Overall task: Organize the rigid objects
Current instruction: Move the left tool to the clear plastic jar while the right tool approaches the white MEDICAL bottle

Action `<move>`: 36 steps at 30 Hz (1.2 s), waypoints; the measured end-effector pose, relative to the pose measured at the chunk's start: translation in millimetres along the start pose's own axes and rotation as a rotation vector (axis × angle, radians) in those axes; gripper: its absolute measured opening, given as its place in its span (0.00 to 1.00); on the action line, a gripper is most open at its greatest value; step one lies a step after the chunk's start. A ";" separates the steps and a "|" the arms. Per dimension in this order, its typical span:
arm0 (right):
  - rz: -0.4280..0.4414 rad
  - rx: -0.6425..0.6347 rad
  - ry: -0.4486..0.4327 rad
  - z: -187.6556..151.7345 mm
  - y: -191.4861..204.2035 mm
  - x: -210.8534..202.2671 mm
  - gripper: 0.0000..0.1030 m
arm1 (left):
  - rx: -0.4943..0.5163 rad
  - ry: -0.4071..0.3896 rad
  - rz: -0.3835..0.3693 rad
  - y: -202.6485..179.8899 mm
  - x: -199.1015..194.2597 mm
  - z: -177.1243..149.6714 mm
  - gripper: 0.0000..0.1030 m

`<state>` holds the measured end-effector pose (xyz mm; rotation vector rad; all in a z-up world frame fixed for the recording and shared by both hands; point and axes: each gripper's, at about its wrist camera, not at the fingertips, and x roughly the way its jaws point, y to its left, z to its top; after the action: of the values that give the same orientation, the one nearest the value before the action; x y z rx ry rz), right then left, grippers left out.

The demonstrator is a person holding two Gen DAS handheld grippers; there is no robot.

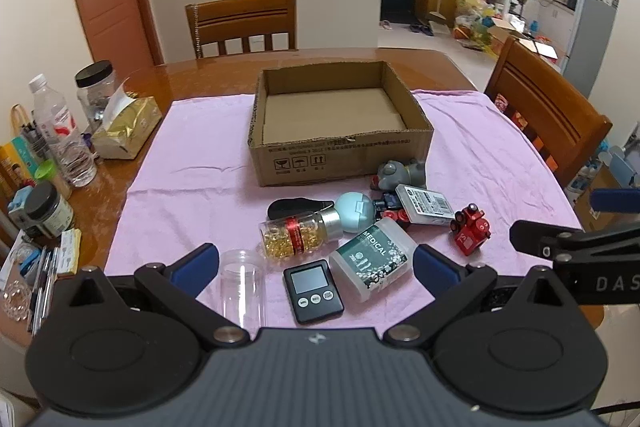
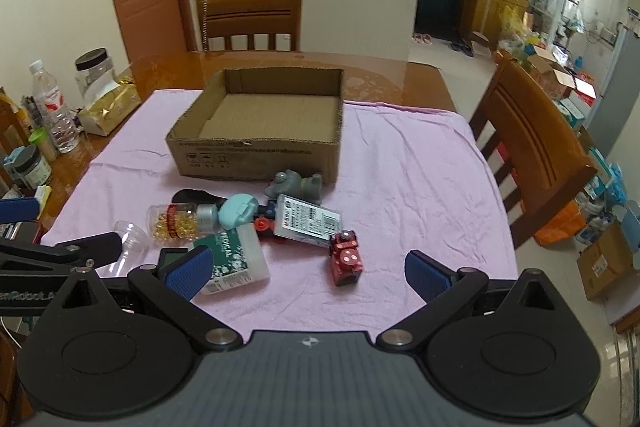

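An open cardboard box (image 1: 340, 155) (image 2: 256, 159) stands on the pink cloth (image 1: 192, 195) with nothing in it. In front of it lie a capsule bottle (image 1: 300, 233) (image 2: 180, 219), a clear cup (image 1: 243, 283), a black timer (image 1: 313, 290), a "MEDICAL" box (image 1: 372, 259) (image 2: 236, 259), a teal round case (image 1: 355, 209), a grey toy (image 1: 400, 173) (image 2: 298, 183), a white labelled case (image 1: 428, 205) (image 2: 308, 219) and a red toy robot (image 1: 470, 229) (image 2: 346, 257). My left gripper (image 1: 316, 269) is open above the timer. My right gripper (image 2: 308, 273) is open just short of the red robot.
Bottles, jars and a gold tissue pack (image 1: 128, 131) crowd the table's left edge. Wooden chairs stand behind (image 1: 244, 23) and to the right (image 1: 548, 115). The other gripper shows at the right edge of the left wrist view (image 1: 580, 247).
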<state>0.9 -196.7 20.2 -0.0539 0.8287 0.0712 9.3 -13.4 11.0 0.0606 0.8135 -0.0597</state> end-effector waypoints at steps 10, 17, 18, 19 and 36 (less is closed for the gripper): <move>0.063 -0.019 -0.027 -16.7 11.8 23.1 1.00 | 0.036 -0.030 -0.081 21.3 25.4 -17.4 0.99; 0.078 -0.050 -0.002 -29.9 15.9 46.6 1.00 | 0.039 0.013 -0.049 40.4 59.8 -40.5 0.99; 0.077 -0.045 0.006 -31.8 15.8 50.6 1.00 | 0.041 0.020 -0.041 42.3 64.3 -43.8 0.99; 0.075 -0.038 0.016 -33.6 15.6 55.1 1.00 | 0.043 0.031 -0.032 46.1 69.9 -47.5 0.99; 0.078 0.000 0.139 -44.6 30.9 99.0 1.00 | -0.004 0.183 0.056 89.7 118.0 -94.8 0.99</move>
<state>32.2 -165.1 -83.5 -0.0263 0.9702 0.1418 28.4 79.7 -137.0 0.0859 0.9947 0.0003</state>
